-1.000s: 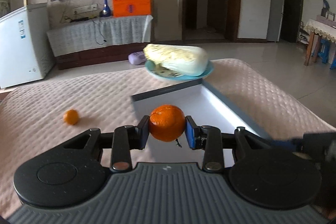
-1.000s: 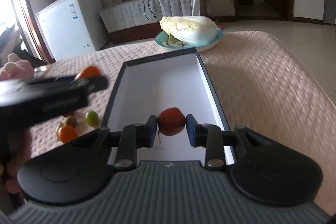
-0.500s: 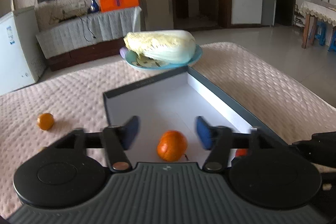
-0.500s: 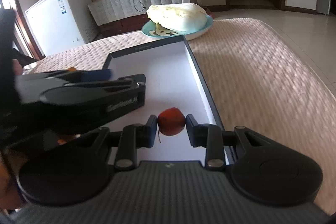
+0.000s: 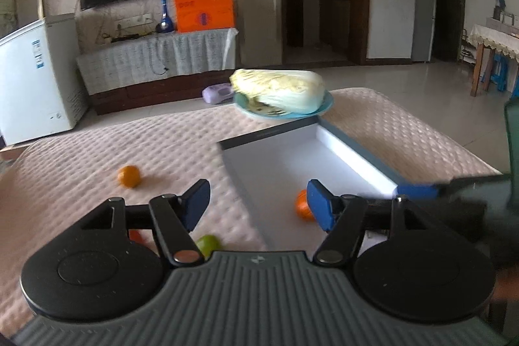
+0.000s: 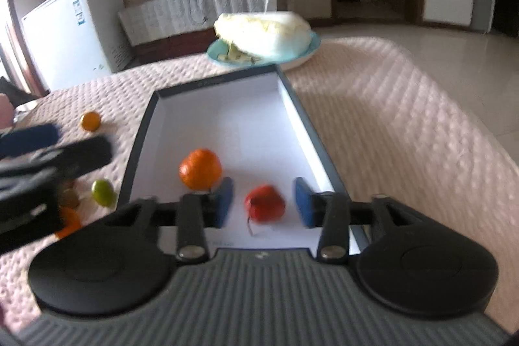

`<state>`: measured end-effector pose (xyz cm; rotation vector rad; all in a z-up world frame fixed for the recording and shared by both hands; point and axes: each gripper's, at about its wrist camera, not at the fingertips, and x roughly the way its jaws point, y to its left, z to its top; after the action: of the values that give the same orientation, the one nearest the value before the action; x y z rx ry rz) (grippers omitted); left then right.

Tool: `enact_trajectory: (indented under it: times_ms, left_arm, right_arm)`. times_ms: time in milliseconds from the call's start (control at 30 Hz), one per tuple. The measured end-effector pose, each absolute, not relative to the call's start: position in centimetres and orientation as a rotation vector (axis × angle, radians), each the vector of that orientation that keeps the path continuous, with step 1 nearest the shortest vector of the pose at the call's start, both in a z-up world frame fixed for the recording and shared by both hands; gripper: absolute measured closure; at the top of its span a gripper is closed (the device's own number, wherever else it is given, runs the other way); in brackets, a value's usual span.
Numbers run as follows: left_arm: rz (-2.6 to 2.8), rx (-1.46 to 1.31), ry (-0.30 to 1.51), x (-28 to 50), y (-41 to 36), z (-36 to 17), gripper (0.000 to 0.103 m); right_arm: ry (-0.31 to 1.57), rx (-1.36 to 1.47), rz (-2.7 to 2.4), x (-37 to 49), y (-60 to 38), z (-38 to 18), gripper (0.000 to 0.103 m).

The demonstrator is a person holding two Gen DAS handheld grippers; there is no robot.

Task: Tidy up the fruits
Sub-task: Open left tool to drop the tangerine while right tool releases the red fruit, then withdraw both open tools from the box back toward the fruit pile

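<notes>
Inside the shallow grey-rimmed rectangular box with white floor (image 6: pixel 301 115), near end: one round orange tangerine (image 6: pixel 200 168) and, just beside it to the right, one small red tomato-like fruit with a thin stem (image 6: pixel 265 203); both lie on the box floor, apart from each other. Right gripper (image 6: pixel 263 203): blue pads opening, the red fruit between them but clear of both, hence let go. Left gripper (image 5: pixel 258 205): fingers spread wide, nothing between them; it hangs over the box's left wall, with the tangerine partly hidden behind its right pad. Step in hand, as judged: drop-off of two fruits into the box, just completed. Loose on the pink quilted cover (image 6: pixel 405 125) left of the box, near but outside its wall: one small orange fruit (image 5: pixel 128 176), one small green fruit (image 6: pixel 103 192), at least one further orange piece (image 6: pixel 68 221) and a brownish one, partly hidden behind the left gripper. Next move, as judged: carry the spread fingers to one of these, straddle it and close gently, since round fruit rolls. Beyond the box's far end: light blue plate (image 5: pixel 326 107) bearing a pale napa cabbage (image 5: pixel 279 89).
</notes>
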<state>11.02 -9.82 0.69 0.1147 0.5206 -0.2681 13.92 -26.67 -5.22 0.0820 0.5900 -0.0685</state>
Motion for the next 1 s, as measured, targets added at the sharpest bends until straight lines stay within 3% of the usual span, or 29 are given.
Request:
enact_trajectory:
  times_ms: [367,800,1000]
  left_arm:
    - [-0.124,0.105,0.559,4.7,-1.9,-0.1,0.028]
    - [-0.004,0.061,0.625,6.1,4.2,-1.7,0.029]
    - [0.009,0.051,0.638,6.4,5.0,-1.9,0.029]
  right_arm:
    - [0.585,0.097,-0.057,13.6,-25.8,-4.9,0.042]
    - [0.457,0.131,0.169,9.1,-22.8,-2.6,0.042]
    - [0.473,-0.030,0.345,8.3,-18.5,-3.1,0.042]
